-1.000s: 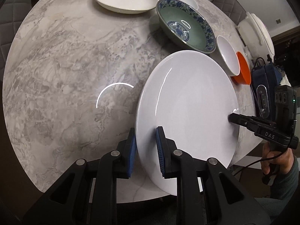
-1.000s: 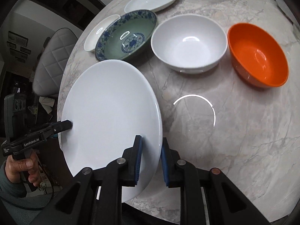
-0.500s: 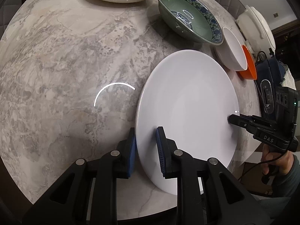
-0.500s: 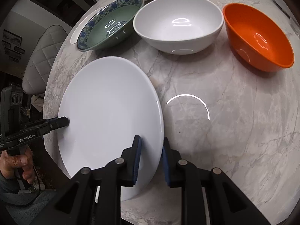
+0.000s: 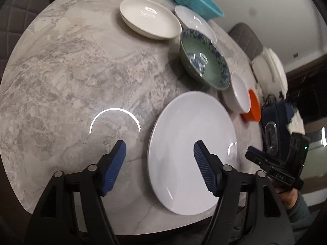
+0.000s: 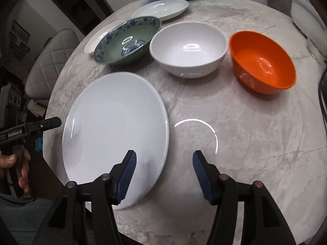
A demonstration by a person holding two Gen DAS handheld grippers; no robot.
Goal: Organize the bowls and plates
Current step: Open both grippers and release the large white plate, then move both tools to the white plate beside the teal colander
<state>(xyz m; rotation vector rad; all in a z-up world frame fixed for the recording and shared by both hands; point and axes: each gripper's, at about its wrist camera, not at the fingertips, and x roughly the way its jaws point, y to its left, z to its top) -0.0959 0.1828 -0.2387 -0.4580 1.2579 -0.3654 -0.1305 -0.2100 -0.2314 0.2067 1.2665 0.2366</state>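
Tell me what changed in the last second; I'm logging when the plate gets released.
Both grippers let go of the white plate: the left gripper and right gripper have just been opening, and the pads no longer press its rim. The plate now lies on the table. The bowls and other dishes stayed put.

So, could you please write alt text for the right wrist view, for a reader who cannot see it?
The right gripper, jaws open, hangs over a large white plate lying near the marble table's edge. Beyond stand a patterned green bowl, a white bowl and an orange bowl.
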